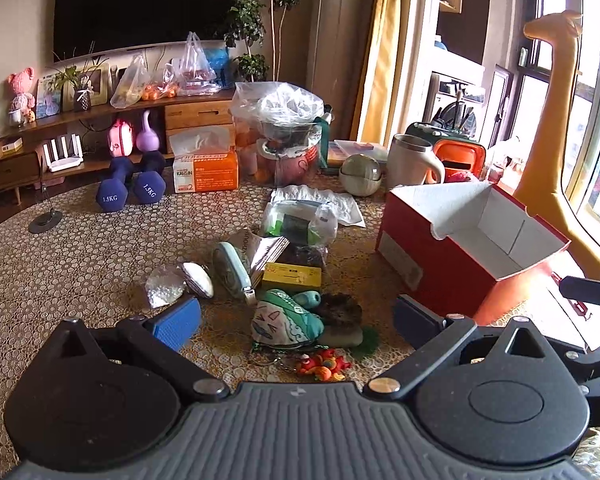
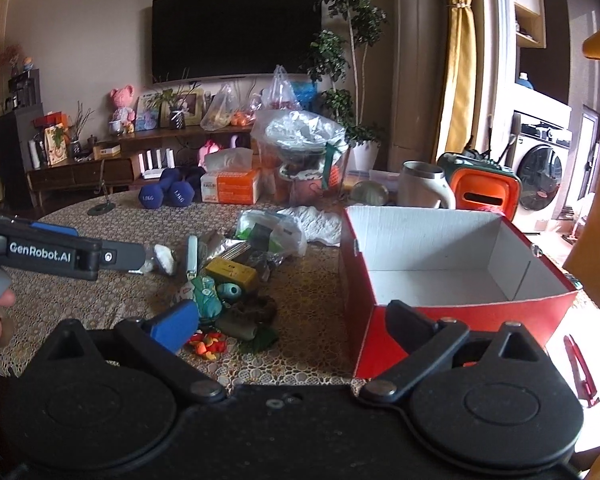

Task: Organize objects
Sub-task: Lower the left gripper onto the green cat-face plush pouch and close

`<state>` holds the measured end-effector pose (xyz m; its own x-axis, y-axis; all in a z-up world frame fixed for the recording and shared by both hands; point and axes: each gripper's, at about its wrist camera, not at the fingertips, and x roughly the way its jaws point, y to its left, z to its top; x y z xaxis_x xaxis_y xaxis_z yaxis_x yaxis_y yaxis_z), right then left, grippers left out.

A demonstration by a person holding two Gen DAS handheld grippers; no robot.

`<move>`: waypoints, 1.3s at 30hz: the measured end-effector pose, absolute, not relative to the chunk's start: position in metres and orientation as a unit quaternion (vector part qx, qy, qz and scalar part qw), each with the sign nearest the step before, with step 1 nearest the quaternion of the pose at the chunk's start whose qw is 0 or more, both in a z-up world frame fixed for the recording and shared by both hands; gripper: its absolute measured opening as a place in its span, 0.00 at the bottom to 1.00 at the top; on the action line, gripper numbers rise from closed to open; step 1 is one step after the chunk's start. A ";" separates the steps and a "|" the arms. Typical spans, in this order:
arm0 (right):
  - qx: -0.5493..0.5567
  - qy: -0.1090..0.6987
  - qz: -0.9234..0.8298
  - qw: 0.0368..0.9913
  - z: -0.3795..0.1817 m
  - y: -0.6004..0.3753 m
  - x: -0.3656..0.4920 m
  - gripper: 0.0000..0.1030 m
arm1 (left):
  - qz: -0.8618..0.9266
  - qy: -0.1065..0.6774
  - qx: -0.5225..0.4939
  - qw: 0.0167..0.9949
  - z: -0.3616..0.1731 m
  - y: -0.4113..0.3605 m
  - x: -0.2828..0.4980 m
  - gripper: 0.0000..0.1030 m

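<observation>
A heap of small objects lies mid-table: a green and white cat pouch, a yellow box, a pale brush, a white shell, an orange and red toy and a dark furry thing. An open, empty red box with white inside stands to the right, also in the right wrist view. My left gripper is open and empty, just before the pouch. My right gripper is open and empty, between the heap and the red box.
At the table's back stand two blue dumbbells, an orange tissue box, a plastic-bagged bucket, a metal mug and an orange case. A yellow giraffe stands at the right. The left gripper shows in the right wrist view.
</observation>
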<state>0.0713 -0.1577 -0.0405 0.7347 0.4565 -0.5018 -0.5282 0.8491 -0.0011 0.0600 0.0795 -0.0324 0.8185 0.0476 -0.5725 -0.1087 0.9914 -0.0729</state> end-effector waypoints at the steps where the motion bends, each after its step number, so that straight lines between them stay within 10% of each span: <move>1: -0.078 0.254 0.274 0.924 -0.045 -0.153 0.075 0.95 | 0.042 0.303 -0.051 0.951 -0.037 0.083 0.065 1.00; 25: -0.181 0.342 0.377 0.842 -0.150 -0.046 0.125 0.71 | 0.008 0.384 -0.041 0.922 -0.124 0.103 0.165 0.99; 39: -0.174 0.342 0.379 0.842 -0.161 -0.036 0.136 0.59 | -0.032 0.397 -0.035 0.917 -0.140 0.103 0.176 0.77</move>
<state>0.1355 -0.0360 -0.1612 0.4780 0.5194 -0.7083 -0.7576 0.6519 -0.0332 0.1756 0.1027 -0.1400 0.6826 -0.0869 -0.7256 0.0318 0.9955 -0.0893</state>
